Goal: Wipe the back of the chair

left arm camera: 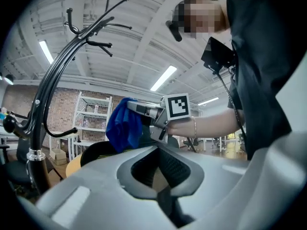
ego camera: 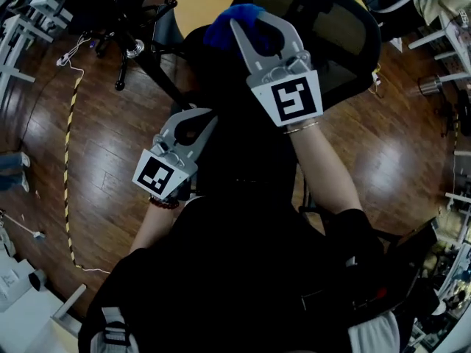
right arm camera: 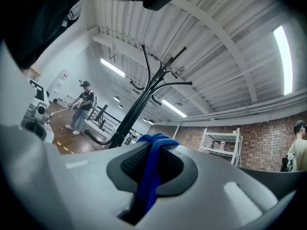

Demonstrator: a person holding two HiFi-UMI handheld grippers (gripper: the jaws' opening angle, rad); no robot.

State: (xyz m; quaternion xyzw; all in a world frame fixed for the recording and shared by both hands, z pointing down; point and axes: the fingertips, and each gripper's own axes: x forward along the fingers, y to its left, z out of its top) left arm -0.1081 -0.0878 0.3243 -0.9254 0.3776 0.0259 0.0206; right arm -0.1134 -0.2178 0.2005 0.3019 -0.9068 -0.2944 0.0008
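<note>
We pinch the cloth [ego camera: 221, 31] in our right claw [ego camera: 254, 20] at the chair back [ego camera: 346, 35] just ahead, left claw [ego camera: 207, 120] pressed together, wiped share unclear.

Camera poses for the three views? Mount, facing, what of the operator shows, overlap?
Head view: on the head, steeply down; forearms, left tool, right tool, chair back.
Left gripper view: on the left tool, tilted up at the cloth, coat rack; a forearm, torso.
Right gripper view: on the right tool, along jaws clamping the cloth, up at the coat rack; dark clothing.
Shared: cloth in all three.
</note>
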